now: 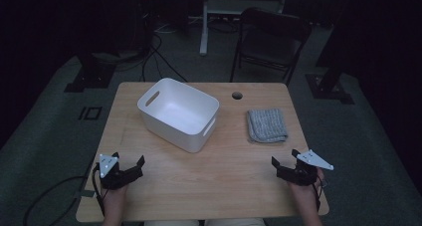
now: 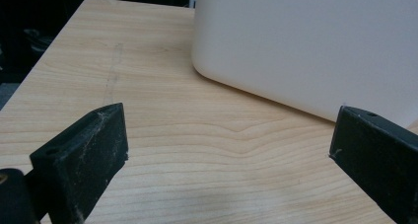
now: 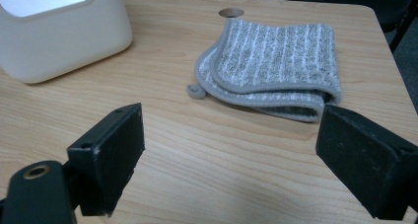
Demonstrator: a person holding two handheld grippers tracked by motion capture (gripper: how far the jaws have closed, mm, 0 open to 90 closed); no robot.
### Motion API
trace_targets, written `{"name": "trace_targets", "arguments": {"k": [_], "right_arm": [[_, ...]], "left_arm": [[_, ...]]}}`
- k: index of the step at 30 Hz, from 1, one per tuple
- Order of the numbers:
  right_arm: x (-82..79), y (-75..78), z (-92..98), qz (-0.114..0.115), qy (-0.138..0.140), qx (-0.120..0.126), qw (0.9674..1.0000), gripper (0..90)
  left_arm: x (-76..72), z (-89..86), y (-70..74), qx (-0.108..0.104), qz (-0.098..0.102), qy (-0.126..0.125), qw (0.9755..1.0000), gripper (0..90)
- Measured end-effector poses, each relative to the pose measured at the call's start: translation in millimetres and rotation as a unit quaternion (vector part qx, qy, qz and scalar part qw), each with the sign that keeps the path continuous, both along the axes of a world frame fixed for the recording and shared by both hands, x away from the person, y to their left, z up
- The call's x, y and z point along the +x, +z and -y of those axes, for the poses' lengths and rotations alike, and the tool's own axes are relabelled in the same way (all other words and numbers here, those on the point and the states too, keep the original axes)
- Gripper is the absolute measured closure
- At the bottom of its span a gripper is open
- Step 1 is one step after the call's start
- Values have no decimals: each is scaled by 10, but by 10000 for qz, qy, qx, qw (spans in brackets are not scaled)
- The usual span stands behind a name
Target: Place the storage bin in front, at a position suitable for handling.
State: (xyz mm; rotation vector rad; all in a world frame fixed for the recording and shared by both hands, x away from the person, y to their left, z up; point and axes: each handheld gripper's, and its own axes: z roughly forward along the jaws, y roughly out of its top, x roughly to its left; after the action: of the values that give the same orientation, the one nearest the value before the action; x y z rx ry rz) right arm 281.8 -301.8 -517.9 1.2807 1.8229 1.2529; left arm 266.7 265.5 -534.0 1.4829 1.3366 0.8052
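A white plastic bin (image 1: pixel 178 112) with handle slots stands near the middle of the wooden table (image 1: pixel 229 181), empty inside. A folded grey striped cloth (image 1: pixel 267 125) lies to its right. My left gripper (image 1: pixel 130 165) rests at the table's front left, open, nothing between its jaws. In the left gripper view the bin's wall (image 2: pixel 315 41) rises close ahead of the open left gripper (image 2: pixel 229 145). My right gripper (image 1: pixel 284 162) sits at the front right, open and empty. Beyond the open right gripper (image 3: pixel 231 150) in its own view lie the cloth (image 3: pixel 276 66) and the bin's corner (image 3: pixel 59 36).
A round cable hole (image 1: pixel 237 95) is in the table's far edge. A dark folding chair (image 1: pixel 271 42) stands behind the table, with cables and stand legs on the floor around. Bare wood lies between the two grippers.
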Motion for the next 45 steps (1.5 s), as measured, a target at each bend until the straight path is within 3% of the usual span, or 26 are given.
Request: {"name": "trace_targets", "arguments": {"k": [11, 17, 23, 27, 29, 37, 45], "right_arm": [[38, -70, 36, -196, 60, 21, 9998, 110], [84, -72, -20, -262, 46, -42, 9996, 110], [108, -22, -156, -202, 284, 44, 9994, 111], [139, 48, -270, -139, 427, 7, 9990, 110], [189, 87, -289, -117, 472, 150, 9987, 110], [396, 135, -394, -147, 568, 149, 9982, 118], [465, 208, -462, -144, 600, 203, 9979, 118]], "left_arm": [[26, 56, -21, 28, -85, -9, 10000, 15], [4, 64, -32, 72, -129, -190, 9997, 15], [-50, 46, -8, 14, -48, -175, 9998, 15], [-32, 81, -30, -10, -130, -213, 9997, 15], [-35, 94, -31, -27, -105, -221, 9997, 15], [-35, 41, -39, -106, -138, -117, 9998, 15], [-49, 45, -34, -49, -100, -61, 9999, 15]]}}
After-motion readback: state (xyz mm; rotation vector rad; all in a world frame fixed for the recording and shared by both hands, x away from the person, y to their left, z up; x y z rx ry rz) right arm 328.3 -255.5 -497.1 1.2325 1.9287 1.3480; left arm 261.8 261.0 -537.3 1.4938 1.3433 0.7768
